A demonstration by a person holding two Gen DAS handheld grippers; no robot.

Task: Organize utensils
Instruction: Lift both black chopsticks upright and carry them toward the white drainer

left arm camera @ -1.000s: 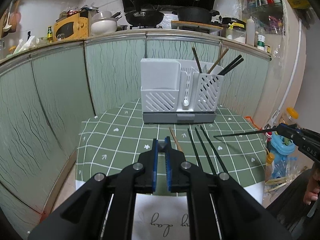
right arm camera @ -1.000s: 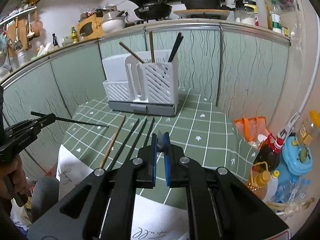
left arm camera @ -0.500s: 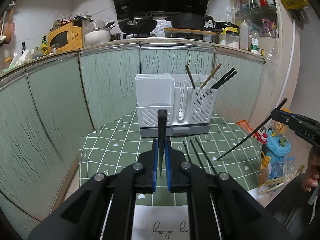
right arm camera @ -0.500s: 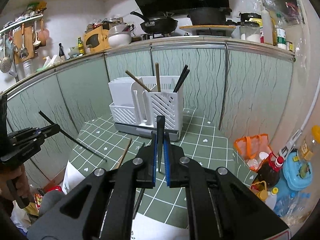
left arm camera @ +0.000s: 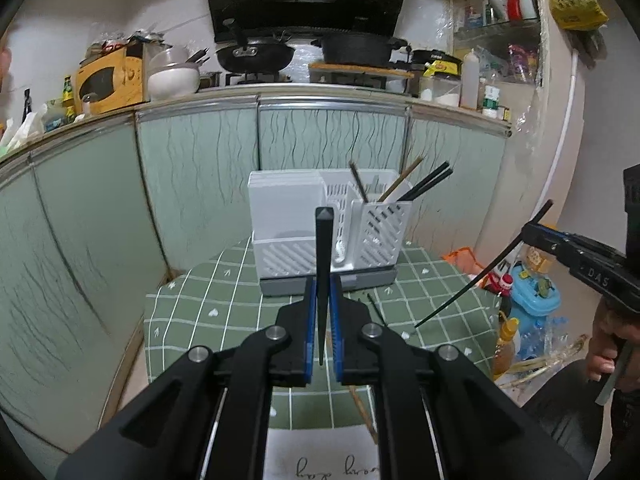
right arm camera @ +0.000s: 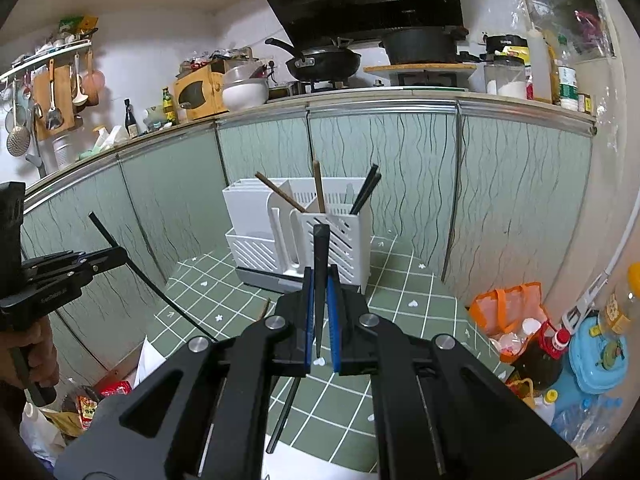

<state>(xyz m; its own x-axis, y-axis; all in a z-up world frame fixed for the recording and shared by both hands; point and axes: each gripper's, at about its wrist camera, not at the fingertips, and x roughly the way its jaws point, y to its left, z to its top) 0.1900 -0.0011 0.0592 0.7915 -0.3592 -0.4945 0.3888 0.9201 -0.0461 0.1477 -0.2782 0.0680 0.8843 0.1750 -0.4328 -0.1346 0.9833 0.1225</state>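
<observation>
The white holder (left arm camera: 328,232) at the table's far edge already has a few chopsticks standing in it. A couple more still lie in front of it. Left gripper (left arm camera: 322,320) and right gripper (right arm camera: 320,312) each pinch a black chopstick (left arm camera: 323,264), lifted, short of the holder.

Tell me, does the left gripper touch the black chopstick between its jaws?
Touching: the left wrist view shows the left gripper with blue pads pressed against the black chopstick.

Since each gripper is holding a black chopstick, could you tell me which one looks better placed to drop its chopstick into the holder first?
Probably the right gripper. In its own view the slotted compartment of the white holder, where chopsticks already stand, sits directly ahead of its chopstick. From the left gripper, that compartment lies off to the right.
</observation>
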